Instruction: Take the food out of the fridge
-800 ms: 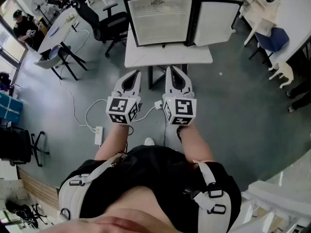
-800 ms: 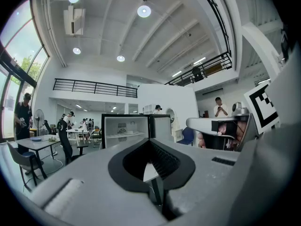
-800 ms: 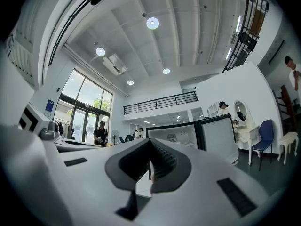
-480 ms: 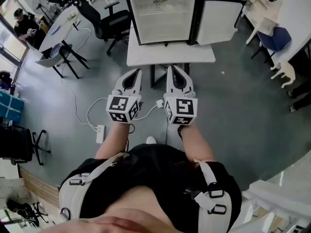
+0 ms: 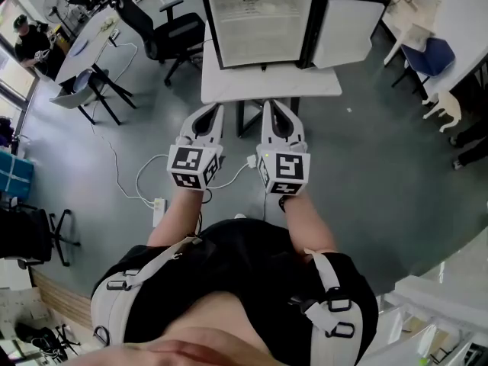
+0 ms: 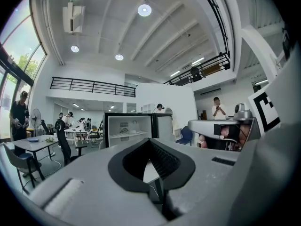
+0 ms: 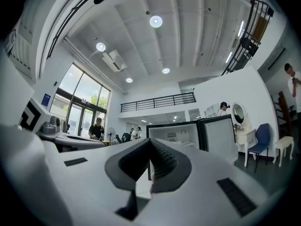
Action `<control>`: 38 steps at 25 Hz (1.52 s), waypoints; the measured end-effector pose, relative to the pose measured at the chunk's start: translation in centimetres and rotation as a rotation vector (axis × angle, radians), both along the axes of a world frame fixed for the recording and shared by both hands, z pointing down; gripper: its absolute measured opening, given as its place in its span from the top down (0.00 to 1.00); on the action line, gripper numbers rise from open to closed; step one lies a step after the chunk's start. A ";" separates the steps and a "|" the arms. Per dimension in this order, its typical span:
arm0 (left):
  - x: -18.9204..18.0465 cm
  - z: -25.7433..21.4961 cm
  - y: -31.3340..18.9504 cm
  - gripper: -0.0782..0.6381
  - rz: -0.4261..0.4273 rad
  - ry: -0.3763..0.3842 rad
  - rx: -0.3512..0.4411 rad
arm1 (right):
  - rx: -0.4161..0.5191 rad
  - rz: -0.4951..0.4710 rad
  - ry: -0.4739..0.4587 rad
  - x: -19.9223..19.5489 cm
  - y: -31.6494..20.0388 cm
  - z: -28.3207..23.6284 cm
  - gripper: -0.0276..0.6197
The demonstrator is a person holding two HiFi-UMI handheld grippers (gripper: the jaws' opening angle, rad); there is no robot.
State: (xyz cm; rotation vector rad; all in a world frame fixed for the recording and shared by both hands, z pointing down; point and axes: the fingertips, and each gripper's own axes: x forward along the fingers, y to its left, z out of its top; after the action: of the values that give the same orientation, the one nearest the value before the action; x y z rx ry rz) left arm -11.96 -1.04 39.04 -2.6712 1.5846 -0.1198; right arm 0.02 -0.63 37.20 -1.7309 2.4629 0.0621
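Both left hand-held gripper [image 5: 216,107] and right hand-held gripper [image 5: 269,104], closed empty, face the fridge [image 5: 259,17].

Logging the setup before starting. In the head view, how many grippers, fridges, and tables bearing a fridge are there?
grippers: 2, the left gripper and the right gripper
fridge: 1
table under it: 1
total: 4
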 end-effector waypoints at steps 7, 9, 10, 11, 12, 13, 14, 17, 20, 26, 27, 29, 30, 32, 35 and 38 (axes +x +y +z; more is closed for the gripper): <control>-1.9 0.5 -1.7 0.89 0.057 0.003 0.016 | 0.005 0.073 -0.030 -1.2 -0.5 0.0 0.95; -2.3 1.1 -2.3 0.89 0.062 0.008 0.004 | 0.001 0.083 -0.023 -1.5 -0.8 0.2 0.95; -2.4 1.3 -2.6 0.89 0.064 0.009 0.001 | 0.001 0.089 -0.021 -1.5 -1.0 0.3 0.95; -2.5 1.5 -2.9 0.89 0.065 0.010 0.000 | 0.002 0.095 -0.018 -1.4 -1.3 0.3 0.95; -2.5 1.5 -3.3 0.89 0.066 0.011 0.001 | 0.003 0.101 -0.015 -1.3 -1.7 0.4 0.95; -2.4 1.6 -3.7 0.89 0.066 0.012 0.002 | 0.001 0.106 -0.013 -1.2 -2.2 0.6 0.95; -2.4 1.5 -4.3 0.89 0.066 0.012 0.004 | -0.003 0.109 -0.013 -1.1 -2.8 0.8 0.95; -2.3 1.5 -6.2 0.89 0.059 0.010 0.008 | -0.011 0.105 -0.020 -0.8 -5.0 1.2 0.95; -1.9 1.7 -8.9 0.89 0.042 0.015 0.010 | -0.008 0.089 -0.015 -0.5 -8.0 1.6 0.95; 1.1 0.8 -16.0 0.89 0.028 0.020 0.032 | 0.001 0.067 -0.021 2.3 -15.3 1.2 0.95; 1.8 0.5 -17.3 0.89 0.023 0.020 0.039 | 0.001 0.059 -0.023 2.9 -16.7 1.1 0.95; 3.2 -0.2 -19.9 0.89 0.010 0.019 0.050 | -0.004 0.037 -0.032 4.0 -19.4 1.0 0.95; 3.9 -0.4 -21.1 0.89 0.005 0.017 0.052 | -0.008 0.024 -0.036 4.5 -20.8 0.9 0.95; 5.4 -0.8 -23.4 0.89 -0.004 0.010 0.050 | -0.015 0.001 -0.039 5.6 -23.4 0.7 0.95; 7.1 -1.3 -26.7 0.89 -0.025 0.008 0.047 | -0.026 -0.031 -0.040 7.0 -27.2 0.6 0.95; 7.9 -1.1 -29.7 0.89 -0.056 0.004 0.035 | -0.036 -0.061 -0.045 7.9 -30.3 0.9 0.95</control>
State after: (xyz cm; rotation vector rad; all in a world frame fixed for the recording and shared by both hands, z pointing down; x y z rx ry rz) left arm -4.04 -30.69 37.95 -2.6041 1.6468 -0.0869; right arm 7.90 -30.97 38.12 -1.6509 2.4970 -0.0274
